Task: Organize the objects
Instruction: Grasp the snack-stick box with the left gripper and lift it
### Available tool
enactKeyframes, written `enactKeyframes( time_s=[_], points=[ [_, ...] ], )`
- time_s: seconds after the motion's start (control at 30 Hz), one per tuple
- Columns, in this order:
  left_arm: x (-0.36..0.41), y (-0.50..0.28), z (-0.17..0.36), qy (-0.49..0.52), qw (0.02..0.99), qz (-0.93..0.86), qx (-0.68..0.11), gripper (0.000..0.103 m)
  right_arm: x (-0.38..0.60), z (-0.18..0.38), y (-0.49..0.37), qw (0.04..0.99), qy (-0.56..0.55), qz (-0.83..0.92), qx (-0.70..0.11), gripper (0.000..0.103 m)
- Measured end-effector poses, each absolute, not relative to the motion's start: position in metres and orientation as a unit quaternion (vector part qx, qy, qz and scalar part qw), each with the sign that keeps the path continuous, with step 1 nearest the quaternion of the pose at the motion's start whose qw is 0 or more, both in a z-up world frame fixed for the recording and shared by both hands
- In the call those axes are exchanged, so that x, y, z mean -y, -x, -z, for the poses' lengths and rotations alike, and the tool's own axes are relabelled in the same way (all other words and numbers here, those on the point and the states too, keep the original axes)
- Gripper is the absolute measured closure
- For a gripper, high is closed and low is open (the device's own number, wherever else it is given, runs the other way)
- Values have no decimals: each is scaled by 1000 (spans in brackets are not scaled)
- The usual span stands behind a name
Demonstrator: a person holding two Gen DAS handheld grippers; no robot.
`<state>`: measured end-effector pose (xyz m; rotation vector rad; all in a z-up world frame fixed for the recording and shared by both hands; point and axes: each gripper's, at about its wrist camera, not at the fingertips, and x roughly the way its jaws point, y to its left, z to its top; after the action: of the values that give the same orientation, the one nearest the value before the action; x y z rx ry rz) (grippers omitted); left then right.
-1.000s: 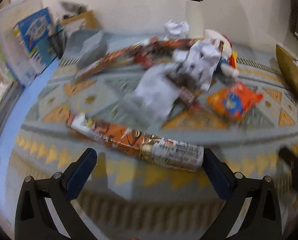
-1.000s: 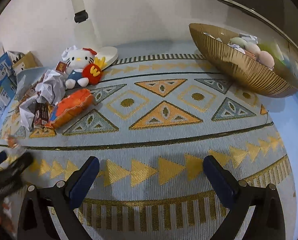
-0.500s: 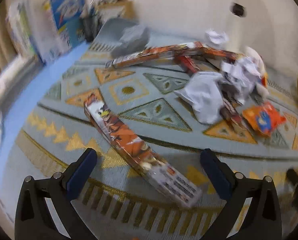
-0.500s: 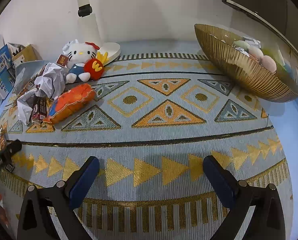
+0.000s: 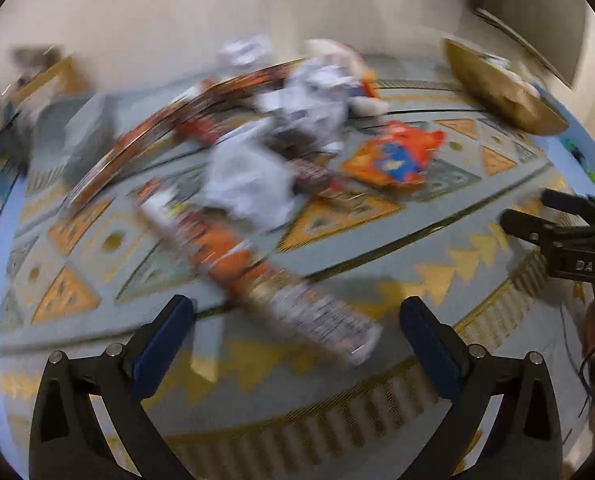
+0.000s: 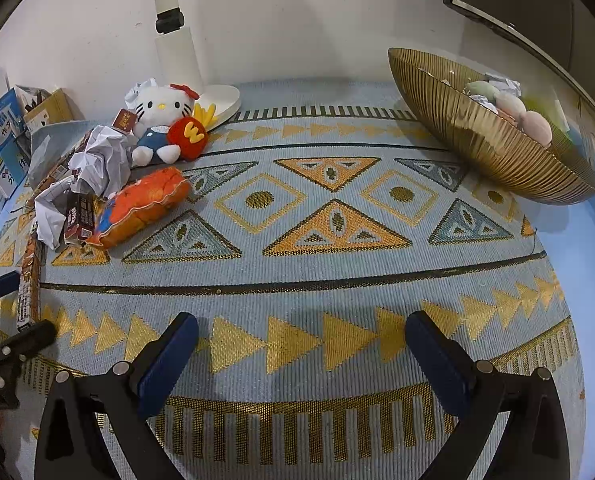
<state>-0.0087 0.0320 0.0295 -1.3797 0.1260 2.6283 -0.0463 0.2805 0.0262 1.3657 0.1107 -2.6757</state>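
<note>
Hovering low over a patterned rug (image 6: 337,280), the left gripper (image 5: 297,316) has its blue-padded jaws spread wide and holds nothing; a long printed box (image 5: 257,264) lies flat on the rug just ahead of it, running diagonally away to the left, with its near end lying between the two fingertips in the picture without touching either. The left view is blurred, so the print on the box cannot be read. Beyond the box sits a heap of clutter: crumpled white paper (image 5: 249,184), a second long box (image 5: 145,136) curving off to the left, and an orange snack bag (image 5: 393,156) to the right of the paper. The right gripper (image 6: 301,344) also stands wide open and empty above a bare stretch of rug, well apart from the heap. In its sharper view a white cat plush (image 6: 161,120) leans by the base of a white lamp stand (image 6: 177,48), with a red plush ball (image 6: 187,136) touching its side and the orange bag just in front. A gold ribbed bowl (image 6: 477,148) sits at the far right of the rug, holding pale rounded items and some crumpled paper.
</note>
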Motion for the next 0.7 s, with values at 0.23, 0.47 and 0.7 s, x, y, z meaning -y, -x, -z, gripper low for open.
enactKeyframes(
  time_s=[0.23, 0.47, 0.7],
  points=[
    [17, 2, -37, 483, -50, -874, 16, 0, -280, -26, 46, 68, -453, 888, -37, 0],
    [17, -1, -46, 460, -74, -883, 50, 1, -280, -25, 46, 69, -453, 888, -37, 0],
    [-1, 16, -41, 462, -78, -882, 42, 0, -281, -25, 46, 70, -453, 888, -38, 0]
  ],
)
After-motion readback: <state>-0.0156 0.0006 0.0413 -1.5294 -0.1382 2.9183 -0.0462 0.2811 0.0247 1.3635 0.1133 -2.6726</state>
